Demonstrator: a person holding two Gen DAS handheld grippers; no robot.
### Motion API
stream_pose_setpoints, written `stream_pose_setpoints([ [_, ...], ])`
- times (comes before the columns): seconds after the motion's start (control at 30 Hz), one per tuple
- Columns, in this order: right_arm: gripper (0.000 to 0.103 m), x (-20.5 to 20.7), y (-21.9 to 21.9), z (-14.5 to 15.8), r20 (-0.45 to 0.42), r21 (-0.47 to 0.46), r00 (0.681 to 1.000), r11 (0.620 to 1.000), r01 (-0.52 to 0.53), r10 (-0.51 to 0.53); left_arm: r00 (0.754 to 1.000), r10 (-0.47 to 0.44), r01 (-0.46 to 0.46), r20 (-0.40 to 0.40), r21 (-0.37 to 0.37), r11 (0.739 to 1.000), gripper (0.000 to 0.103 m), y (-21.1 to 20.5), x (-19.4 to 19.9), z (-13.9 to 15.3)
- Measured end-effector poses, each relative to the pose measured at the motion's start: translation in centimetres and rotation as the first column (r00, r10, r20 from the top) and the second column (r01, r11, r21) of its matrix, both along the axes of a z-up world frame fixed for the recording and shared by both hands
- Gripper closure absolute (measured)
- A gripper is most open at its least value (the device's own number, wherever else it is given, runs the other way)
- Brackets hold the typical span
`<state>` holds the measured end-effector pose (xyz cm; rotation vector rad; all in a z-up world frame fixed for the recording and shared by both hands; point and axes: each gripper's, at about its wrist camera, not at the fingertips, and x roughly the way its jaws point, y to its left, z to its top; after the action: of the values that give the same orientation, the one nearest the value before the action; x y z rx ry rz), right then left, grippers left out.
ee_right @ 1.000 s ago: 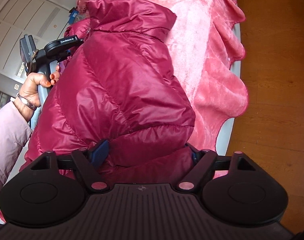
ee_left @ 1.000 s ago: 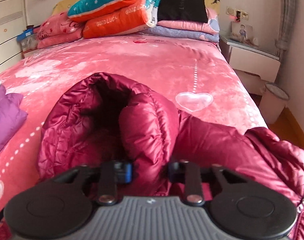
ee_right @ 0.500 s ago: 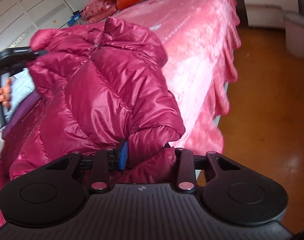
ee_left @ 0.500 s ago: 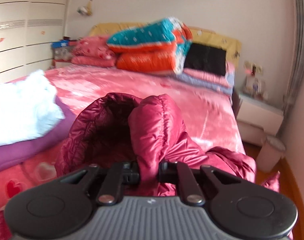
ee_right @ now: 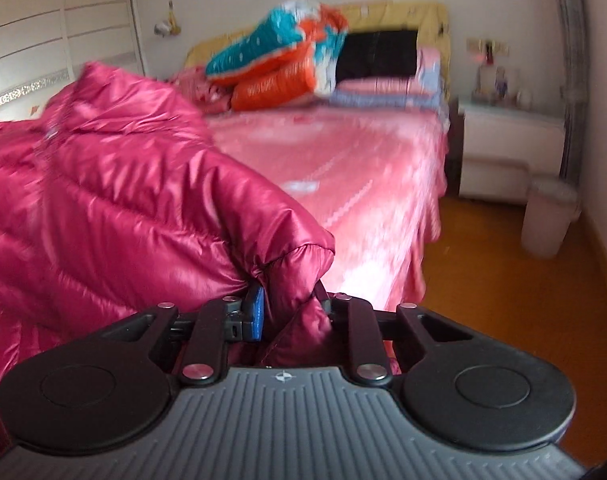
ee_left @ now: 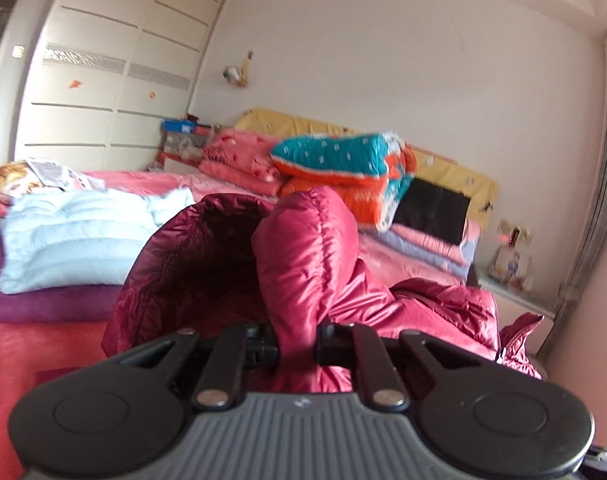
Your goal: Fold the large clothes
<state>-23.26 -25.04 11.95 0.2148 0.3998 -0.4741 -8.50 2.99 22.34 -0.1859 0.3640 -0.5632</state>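
Crimson quilted down jacket (ee_left: 303,264) hangs lifted above the pink bedspread (ee_right: 343,168), its bulk sagging between two grip points; judged a lift to shake it flat before the first fold. Left gripper (ee_left: 297,346) pinches a puffy fold beside the open, dark-lined collar, and right gripper (ee_right: 289,312), whose jaws have just been closing, is clamped on a hem corner, fabric bulging between the pads, presumably so the coat spreads wide. Folded pale blue garment (ee_left: 75,240) on a purple one lies well apart at left; stacked quilts (ee_right: 279,64) sit at the headboard.
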Motion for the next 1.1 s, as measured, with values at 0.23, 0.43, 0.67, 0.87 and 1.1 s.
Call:
stream_pose_setpoints([
  [0.23, 0.083, -1.9, 2.7, 3.9, 0.095, -0.134, 0.995, 0.991, 0.022, -0.01, 0.996, 0.029, -0.022, 0.085, -0.08, 0.997, 0.092, 3.5, -4.5, 2.7],
  [0.43, 0.083, -4.0, 5.4, 8.0, 0.21, -0.266, 0.978, 0.962, 0.061, -0.004, 0.983, 0.049, -0.02, 0.178, -0.158, 0.987, 0.092, 5.7, -7.6, 6.1],
  [0.67, 0.083, -6.0, 7.4, 13.9, 0.366, -0.395, 0.93, 0.911, 0.12, 0.036, 0.949, 0.1, -0.024, 0.3, -0.247, 0.969, 0.092, 8.1, -11.2, 9.8],
  [0.87, 0.083, -7.8, 8.7, 19.0, 0.492, -0.425, 0.866, 0.893, 0.15, 0.089, 0.922, 0.154, -0.039, 0.355, -0.31, 0.95, 0.091, 10.3, -13.7, 11.9],
  [1.1, 0.083, -8.9, 9.6, 23.2, 0.578, -0.467, 0.801, 0.868, 0.169, 0.155, 0.917, 0.187, -0.047, 0.352, -0.369, 0.928, 0.088, 11.8, -14.7, 13.7],
])
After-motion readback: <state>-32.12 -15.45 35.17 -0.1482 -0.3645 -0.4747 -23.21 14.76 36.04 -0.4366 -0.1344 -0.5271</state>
